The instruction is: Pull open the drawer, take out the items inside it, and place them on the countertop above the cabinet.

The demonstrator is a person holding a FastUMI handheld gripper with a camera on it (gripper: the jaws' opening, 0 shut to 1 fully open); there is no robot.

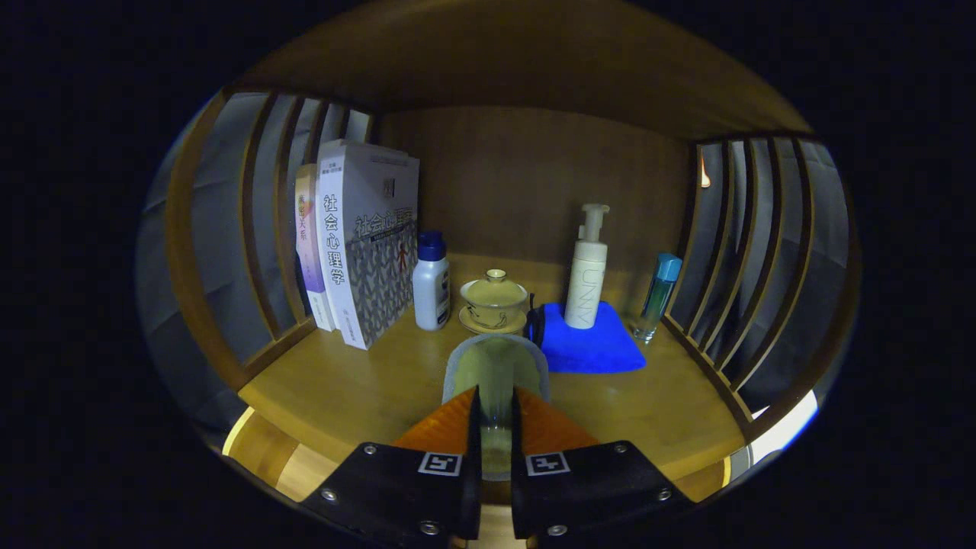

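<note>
Gripper view: tongs (496, 412) narrowed on thin edge of grey-rimmed slipper-like item (494, 366), both fingers pressing it. Item lay on wooden surface (358, 389), toe beyond fingertips. Just past it: lidded teacup (494, 299), blue cloth (591, 347) under pump bottle (587, 271). Books (366, 244) stood upright at left.

The gripper (496, 415) was a two-finger tool. Each finger (446, 427) was a broad wedge that tapered forward to a narrow tip, with a finely ribbed upper face. Each sat in a blocky, angular mount (396, 488) with a matte surface. Round, bright screws (370, 449) stood at the mounts' corners. A small square marker (440, 463) with a black-and-white pattern lay on top of each mount, next to the slim gap between the two halves.
</note>
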